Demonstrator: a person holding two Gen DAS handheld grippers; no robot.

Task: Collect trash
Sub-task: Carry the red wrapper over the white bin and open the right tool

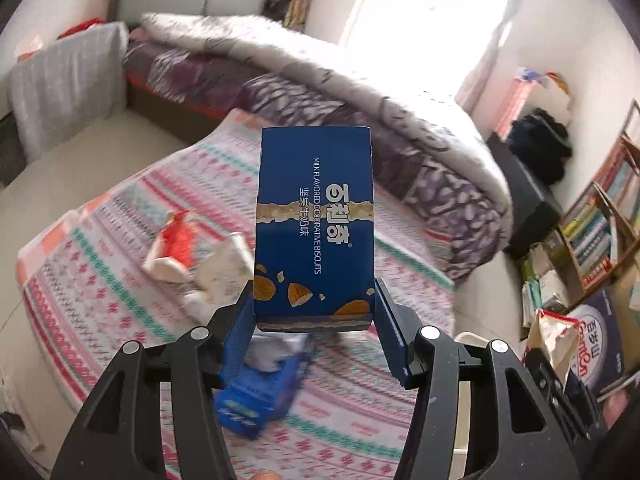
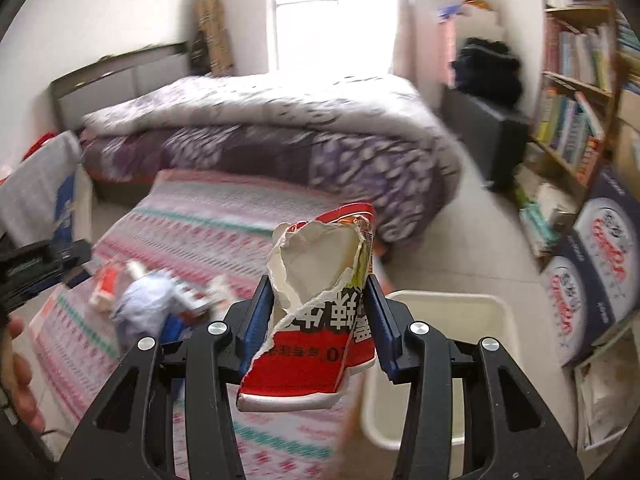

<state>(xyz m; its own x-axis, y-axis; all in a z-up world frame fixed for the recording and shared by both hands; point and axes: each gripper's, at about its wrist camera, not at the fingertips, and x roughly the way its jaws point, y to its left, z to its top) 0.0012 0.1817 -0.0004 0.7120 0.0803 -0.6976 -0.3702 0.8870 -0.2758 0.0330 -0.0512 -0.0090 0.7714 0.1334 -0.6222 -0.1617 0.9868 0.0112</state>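
My left gripper [image 1: 314, 300] is shut on a blue biscuit box [image 1: 315, 216] and holds it upright above the patterned cloth [image 1: 120, 300]. My right gripper [image 2: 318, 300] is shut on a torn red and white carton [image 2: 320, 304], held up above the cloth [image 2: 224, 216] beside a white bin [image 2: 452, 320]. More trash lies on the cloth: a red and white wrapper [image 1: 172, 248], a crumpled white paper [image 1: 224, 268] and a blue packet [image 1: 260, 392] under the left gripper. In the right wrist view this pile [image 2: 148, 296] is blurred at the left.
A bed with a purple and grey quilt [image 1: 320, 80] stands behind the cloth. A bookshelf [image 2: 580, 92] and blue cartons [image 2: 600, 264] stand at the right. A dark cabinet [image 2: 488, 128] sits near the window. The other gripper's body [image 2: 36, 268] shows at the left edge.
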